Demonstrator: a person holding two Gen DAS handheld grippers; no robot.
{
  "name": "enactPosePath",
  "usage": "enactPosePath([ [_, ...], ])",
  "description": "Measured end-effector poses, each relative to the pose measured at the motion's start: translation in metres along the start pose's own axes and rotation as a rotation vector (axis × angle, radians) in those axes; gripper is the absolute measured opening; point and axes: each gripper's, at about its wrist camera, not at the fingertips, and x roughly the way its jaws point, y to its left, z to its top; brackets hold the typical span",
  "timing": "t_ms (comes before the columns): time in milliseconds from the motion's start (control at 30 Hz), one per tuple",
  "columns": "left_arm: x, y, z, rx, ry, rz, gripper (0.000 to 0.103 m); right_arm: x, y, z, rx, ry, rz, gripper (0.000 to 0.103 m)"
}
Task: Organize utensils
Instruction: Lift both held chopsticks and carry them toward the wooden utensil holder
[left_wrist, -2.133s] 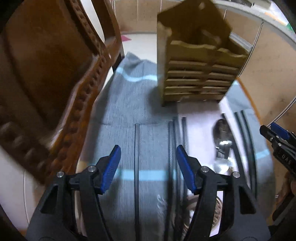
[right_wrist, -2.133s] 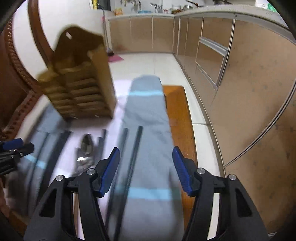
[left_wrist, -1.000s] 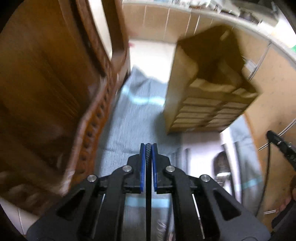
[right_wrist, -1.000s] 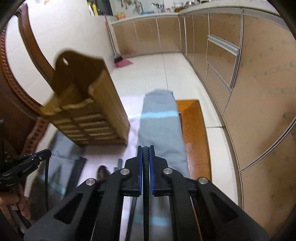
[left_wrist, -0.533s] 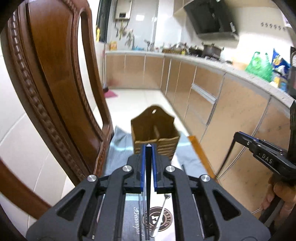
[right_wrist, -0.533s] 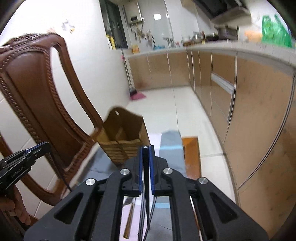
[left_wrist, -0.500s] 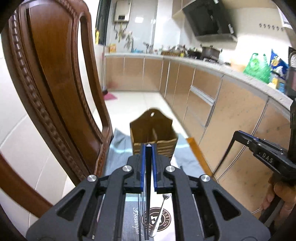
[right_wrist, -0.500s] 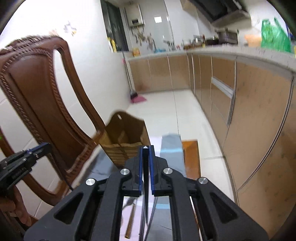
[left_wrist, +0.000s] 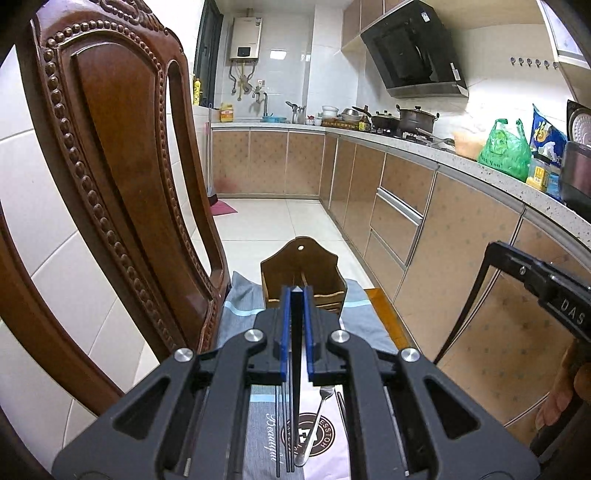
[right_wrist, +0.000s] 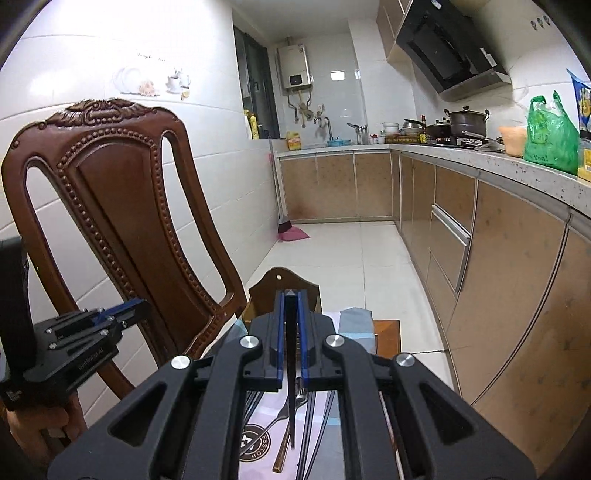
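Lettering "DAS" marks the right gripper (left_wrist: 491, 251) at the frame's right edge; the mat (left_wrist: 325, 439) reads "Beauty". We see each gripper clamped on one black chopstick (left_wrist: 294, 354); left gripper (left_wrist: 295, 291). Both have risen since a second ago, and the wooden holder (left_wrist: 301, 266), then large and blurred, now sits small at centre.

One wooden holder (left_wrist: 303, 273), one chair (right_wrist: 122, 206), two tongs (left_wrist: 295, 295).
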Motion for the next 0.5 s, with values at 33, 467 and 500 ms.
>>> enactPosePath([
  [33,-0.0013,0.0012,0.0007,-0.003,-0.003,0.001,0.006,0.0010,-0.0001,-0.0004,-0.003,0.006,0.002,0.007],
  [467,-0.0010,0.0045,0.0019,-0.014,-0.006,0.000,0.006,0.0094,0.0052,-0.0080,-0.013,0.022,-0.007,0.007],
  [500,-0.0008,0.0042,0.0023,-0.014,-0.005,0.000,0.006,0.0101,0.0052,-0.0087,-0.014,0.024,-0.008,0.007],
])
